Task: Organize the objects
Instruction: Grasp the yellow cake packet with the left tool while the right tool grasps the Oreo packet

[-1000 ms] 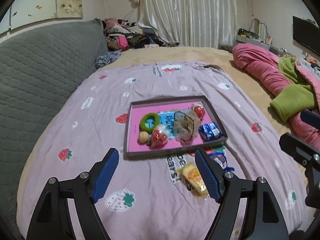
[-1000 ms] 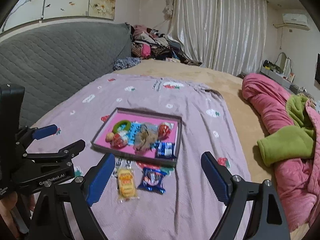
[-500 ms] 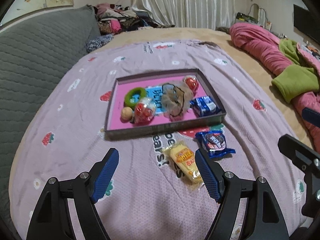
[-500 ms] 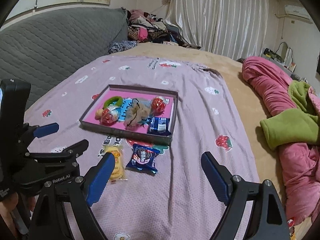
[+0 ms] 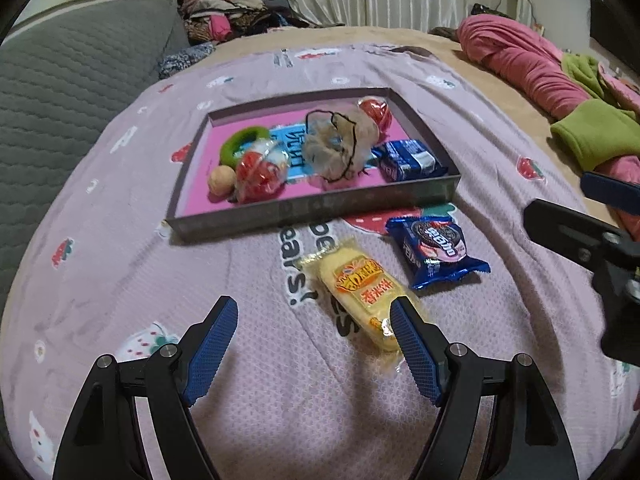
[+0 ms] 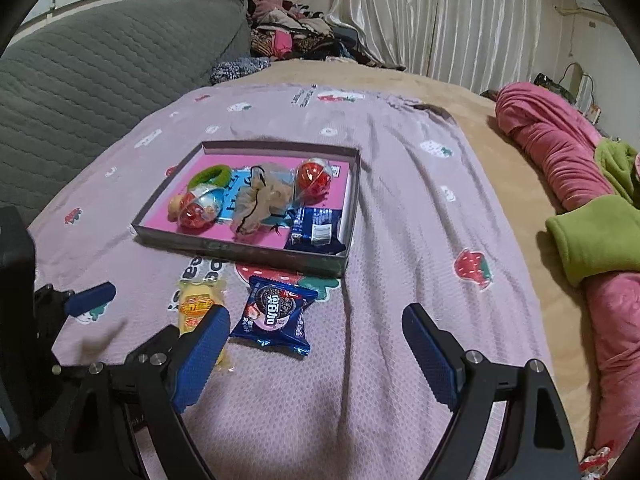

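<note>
A shallow dark tray [image 5: 312,210] [image 6: 240,248] with a pink floor lies on the lilac strawberry blanket. It holds a green ring [image 5: 240,142], two red capsule toys [image 5: 260,172], a beige scrunchie [image 5: 340,146], a small ball and a blue cookie pack [image 5: 408,160]. In front of the tray lie a yellow snack packet [image 5: 360,296] [image 6: 196,306] and a blue cookie packet [image 5: 434,250] [image 6: 276,314]. My left gripper [image 5: 312,312] hangs open above the blanket, its right finger over the yellow packet's near end. My right gripper [image 6: 316,320] is open just short of the blue packet.
A grey quilted headboard [image 5: 60,92] runs along the left. Pink and green bedding [image 6: 580,208] is heaped on the right of the bed. A pile of clothes [image 6: 288,44] sits at the far end before white curtains. The left gripper's body [image 6: 48,320] shows at the right wrist view's left edge.
Both grippers have come down and closer to the blanket; the tray and the two packets now look larger and nearer. Jaws have stayed equally wide. Nothing was taken hold of.
</note>
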The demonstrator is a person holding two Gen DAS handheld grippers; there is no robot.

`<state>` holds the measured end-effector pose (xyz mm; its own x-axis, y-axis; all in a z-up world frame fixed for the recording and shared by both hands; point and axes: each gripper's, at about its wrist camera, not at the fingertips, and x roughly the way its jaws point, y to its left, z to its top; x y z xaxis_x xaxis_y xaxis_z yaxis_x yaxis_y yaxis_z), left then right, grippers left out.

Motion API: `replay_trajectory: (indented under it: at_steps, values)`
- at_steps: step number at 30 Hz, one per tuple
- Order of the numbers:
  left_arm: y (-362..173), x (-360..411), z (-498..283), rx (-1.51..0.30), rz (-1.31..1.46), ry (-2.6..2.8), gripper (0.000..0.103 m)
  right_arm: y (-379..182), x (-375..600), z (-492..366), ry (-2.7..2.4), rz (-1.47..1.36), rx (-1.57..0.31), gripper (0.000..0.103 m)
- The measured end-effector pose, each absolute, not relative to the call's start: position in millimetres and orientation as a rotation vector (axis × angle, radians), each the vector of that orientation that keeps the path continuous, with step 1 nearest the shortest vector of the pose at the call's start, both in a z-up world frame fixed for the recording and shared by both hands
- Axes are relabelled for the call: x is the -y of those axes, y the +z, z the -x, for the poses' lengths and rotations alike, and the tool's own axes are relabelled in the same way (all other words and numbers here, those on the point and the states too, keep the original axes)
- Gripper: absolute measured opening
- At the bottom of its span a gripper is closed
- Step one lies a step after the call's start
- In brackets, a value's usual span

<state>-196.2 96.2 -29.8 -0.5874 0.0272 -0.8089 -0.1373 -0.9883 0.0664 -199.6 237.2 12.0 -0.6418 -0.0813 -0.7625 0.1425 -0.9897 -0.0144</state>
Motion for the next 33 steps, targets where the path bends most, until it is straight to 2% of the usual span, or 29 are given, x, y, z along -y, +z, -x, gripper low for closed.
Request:
replay_trajectory:
  at_steps: [31, 33]
  values:
    - [-66.6, -115.8, 220.2, -0.063, 1.430, 2.688, 0.080, -92.1, -211.2, 287.1, -2.498, -1.643, -0.044, 0.087]
    - [-67.8, -111.7, 222.0, -0.046, 1.443, 2.681, 0.080, -91.4, -212.8, 287.8, -2.507, -1.626, -0.026, 0.079]
